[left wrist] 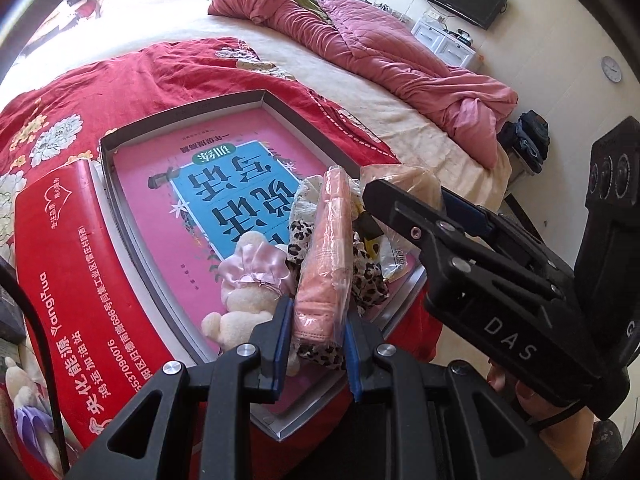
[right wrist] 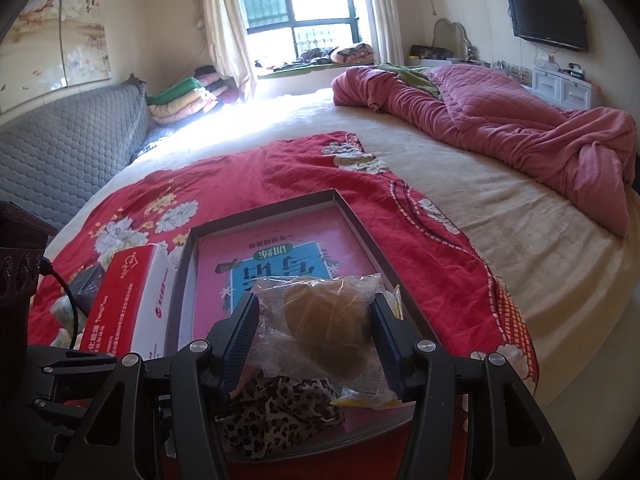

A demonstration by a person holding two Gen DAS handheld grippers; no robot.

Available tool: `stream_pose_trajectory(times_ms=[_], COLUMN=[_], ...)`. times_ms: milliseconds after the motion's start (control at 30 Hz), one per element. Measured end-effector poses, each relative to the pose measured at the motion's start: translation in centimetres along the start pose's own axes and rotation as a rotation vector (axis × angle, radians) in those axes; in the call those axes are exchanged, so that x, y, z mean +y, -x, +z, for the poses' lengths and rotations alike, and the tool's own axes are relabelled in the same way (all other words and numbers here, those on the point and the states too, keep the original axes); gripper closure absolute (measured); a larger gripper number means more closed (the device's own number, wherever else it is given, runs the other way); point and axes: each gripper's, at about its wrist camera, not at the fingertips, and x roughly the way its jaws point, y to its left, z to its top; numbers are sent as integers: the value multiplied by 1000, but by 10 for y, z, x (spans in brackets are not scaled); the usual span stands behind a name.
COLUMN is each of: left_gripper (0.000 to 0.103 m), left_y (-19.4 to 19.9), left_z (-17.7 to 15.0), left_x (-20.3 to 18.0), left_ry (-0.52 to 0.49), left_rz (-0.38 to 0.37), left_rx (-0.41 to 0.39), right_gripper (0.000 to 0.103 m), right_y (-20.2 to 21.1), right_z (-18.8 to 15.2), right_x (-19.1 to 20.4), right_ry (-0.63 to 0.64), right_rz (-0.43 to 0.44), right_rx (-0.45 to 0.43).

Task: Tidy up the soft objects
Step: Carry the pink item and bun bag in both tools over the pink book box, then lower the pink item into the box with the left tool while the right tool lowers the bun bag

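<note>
A shallow grey tray (left wrist: 120, 204) lies on the bed with a pink book (left wrist: 160, 216) in it. My left gripper (left wrist: 316, 320) is shut on a peach towel in clear plastic (left wrist: 324, 256), held upright over the tray's near end. Beside it in the tray lie a white plush toy with a pink satin bow (left wrist: 250, 292) and a leopard-print cloth (left wrist: 300, 236). My right gripper (right wrist: 314, 332) is shut on a bagged brown bun (right wrist: 324, 320), above the leopard-print cloth (right wrist: 280, 412). The right gripper also shows in the left wrist view (left wrist: 404, 188).
A red tissue box (left wrist: 80, 280) stands left of the tray; it also shows in the right wrist view (right wrist: 128, 300). A red floral sheet (right wrist: 280, 168) covers the near bed. A crumpled pink quilt (right wrist: 500, 120) lies far right. A grey sofa (right wrist: 68, 140) is left.
</note>
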Motion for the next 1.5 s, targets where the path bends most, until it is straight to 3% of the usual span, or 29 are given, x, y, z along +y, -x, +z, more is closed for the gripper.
stream_pose_trajectory(times_ms=[733,1033,1500], left_gripper=[79,79,74], left_y=[-18,-23,-22], left_z=[10,11,9], left_x=[-5,-5,-7], left_ry=[13,13,18], left_rz=[9,14,-9], left_rx=[85,97,95], right_gripper=[44,37,27], right_y=[-60,-57,-36], right_z=[4,4,4], right_x=[-5,-12,-21], right_ry=[-22,-65,-99], right_rz=[40,83,32], right_rx=[118,99,30])
